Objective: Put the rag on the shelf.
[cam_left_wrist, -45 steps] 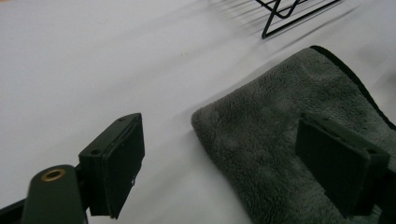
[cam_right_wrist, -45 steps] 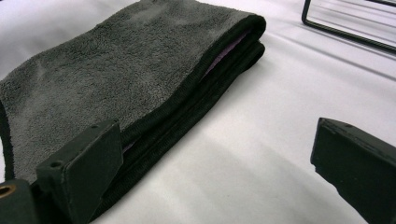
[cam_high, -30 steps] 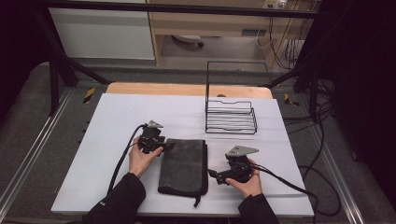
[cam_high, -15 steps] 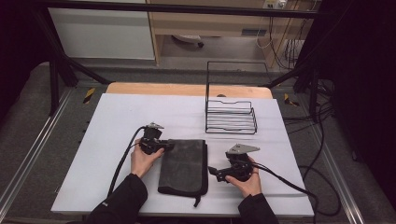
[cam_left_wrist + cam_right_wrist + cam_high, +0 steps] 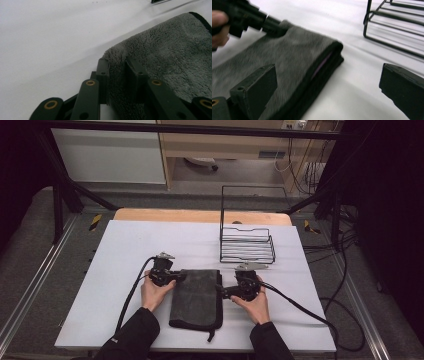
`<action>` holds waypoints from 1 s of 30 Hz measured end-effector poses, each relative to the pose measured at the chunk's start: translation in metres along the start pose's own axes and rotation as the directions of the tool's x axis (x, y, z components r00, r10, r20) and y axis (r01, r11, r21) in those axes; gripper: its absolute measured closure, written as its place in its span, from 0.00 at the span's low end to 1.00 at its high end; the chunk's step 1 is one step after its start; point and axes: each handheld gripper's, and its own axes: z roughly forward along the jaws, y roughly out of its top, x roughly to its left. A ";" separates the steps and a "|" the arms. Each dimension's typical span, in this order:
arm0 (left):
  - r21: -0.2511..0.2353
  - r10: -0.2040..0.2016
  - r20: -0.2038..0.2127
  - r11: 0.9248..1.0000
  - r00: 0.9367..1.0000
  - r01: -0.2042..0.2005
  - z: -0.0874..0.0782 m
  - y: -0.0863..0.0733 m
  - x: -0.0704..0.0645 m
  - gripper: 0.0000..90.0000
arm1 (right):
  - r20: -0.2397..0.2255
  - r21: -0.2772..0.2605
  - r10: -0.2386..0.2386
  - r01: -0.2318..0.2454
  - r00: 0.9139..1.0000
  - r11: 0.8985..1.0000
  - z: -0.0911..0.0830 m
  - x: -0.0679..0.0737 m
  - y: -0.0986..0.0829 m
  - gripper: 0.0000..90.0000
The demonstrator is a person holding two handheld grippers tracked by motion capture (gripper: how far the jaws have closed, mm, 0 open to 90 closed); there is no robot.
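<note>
1. Folded grey towel [image 5: 196, 297] lies on white counter [image 5: 125, 250], near edge, between both hands.
2. Left tool [image 5: 117, 75] pinches towel's corner.
3. Right tool [image 5: 327, 92] spread wide beside towel's edge.
4. Wire rack [image 5: 247, 242] stands behind.

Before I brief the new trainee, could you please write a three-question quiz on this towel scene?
1. True or false: the left gripper has its jaws closed on a corner of the towel.
2. How do the right gripper's jaws stand? A) clamped on the rack B) wide open beside the towel's edge C) shut on a cable
3. Fill in: the wire rack stands on the table beyond the ____ gripper.

Key
1. True: in the left gripper view, towel pile sits pinched between the jaws.
2. B: in the right gripper view, they are spread apart, with the folded edge between them and nothing gripped.
3. right
</note>
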 end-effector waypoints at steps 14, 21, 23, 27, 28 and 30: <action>0.000 0.003 0.003 1.000 1.000 -0.003 0.000 0.000 0.001 0.81 | 0.020 0.061 0.085 -0.086 0.996 0.994 0.042 -0.015 0.007 0.45; 0.000 0.001 0.018 1.000 1.000 -0.001 0.000 0.000 0.002 0.81 | -0.016 0.102 0.123 -0.121 0.992 0.987 0.043 -0.016 0.007 0.60; 0.002 0.000 0.020 1.000 1.000 0.000 0.000 0.000 0.003 0.81 | -0.035 0.111 0.138 -0.134 0.990 0.985 0.043 -0.016 0.007 0.66; 0.004 -0.019 0.044 1.000 0.999 0.019 0.000 0.000 0.006 0.81 | -0.052 0.130 0.175 -0.167 0.983 0.977 0.044 -0.016 0.008 0.73; 0.008 -0.017 0.049 1.000 0.999 0.017 -0.001 0.001 0.007 0.81 | -0.057 0.134 0.185 -0.176 0.981 0.975 0.044 -0.017 0.008 0.75; 0.006 -0.029 0.057 1.000 0.998 0.029 0.000 0.001 0.008 0.81 | -0.064 0.139 0.202 -0.192 0.977 0.972 0.044 -0.017 0.008 0.79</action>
